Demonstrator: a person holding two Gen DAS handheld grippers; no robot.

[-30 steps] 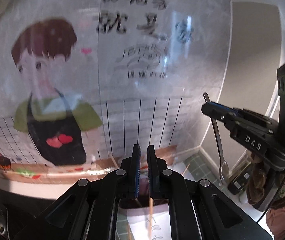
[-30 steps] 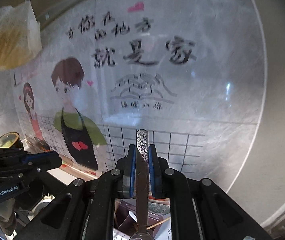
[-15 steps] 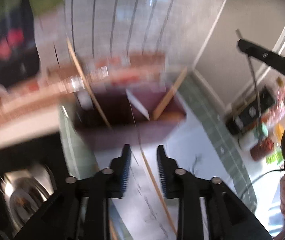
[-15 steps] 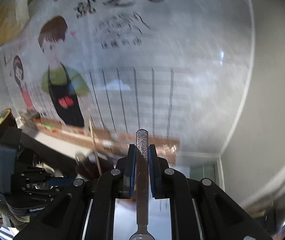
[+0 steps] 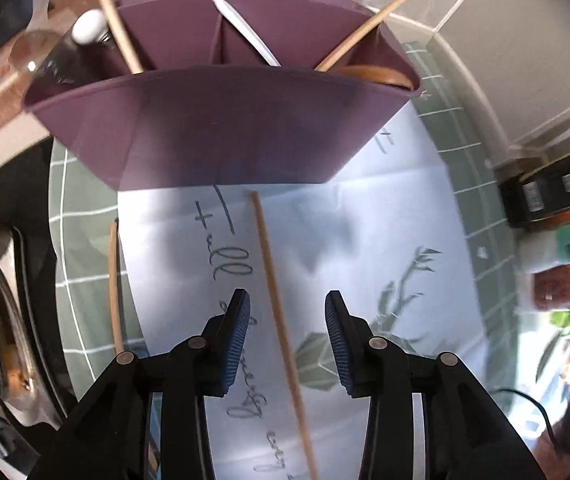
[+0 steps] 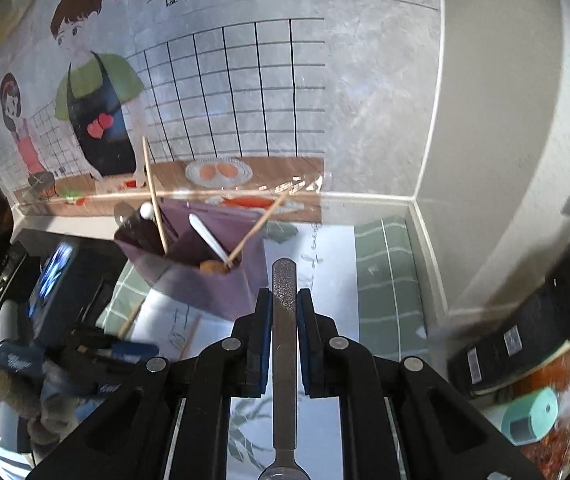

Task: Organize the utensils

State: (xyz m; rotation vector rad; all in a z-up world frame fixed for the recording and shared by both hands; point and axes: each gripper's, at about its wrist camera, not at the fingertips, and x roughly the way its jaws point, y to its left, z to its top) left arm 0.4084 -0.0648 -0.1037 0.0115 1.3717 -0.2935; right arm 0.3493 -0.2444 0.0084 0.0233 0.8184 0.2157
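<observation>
- The wall poster (image 6: 205, 80) fills the upper half of the right wrist view, from 9 to 1 o'clock, with two cartoon figures and a black grid.
- The white paper sheet (image 5: 365, 260) with handwriting and a leaf drawing lies flat on the green checked mat (image 5: 81, 264), across the middle of the left wrist view.
- The purple organizer (image 5: 221, 128) stands on the sheet's far edge at 12 o'clock in the left view; dividers split it into compartments.
- Inside it lean a bamboo stick (image 5: 115, 12) in the left compartment, a white plastic utensil (image 5: 245, 32) in the middle, and another wooden stick (image 5: 369, 24) in the right one above something brown and round.
- The left gripper (image 5: 287, 312) points down at the sheet, its jaws opening and now moderately wide; they press on nothing.
- A loose chopstick (image 5: 273, 300) lies on the sheet running from 12 to 6 o'clock between the blue pads (image 5: 241, 332), touching neither.
- A second chopstick (image 5: 113, 280) lies at 9 o'clock on the mat's edge, beside the sheet.
- The right gripper (image 6: 284, 300) is narrow, clamped on a metal spoon handle (image 6: 284, 320) that sticks up past the fingertips, toward the organizer at 11 o'clock.
</observation>
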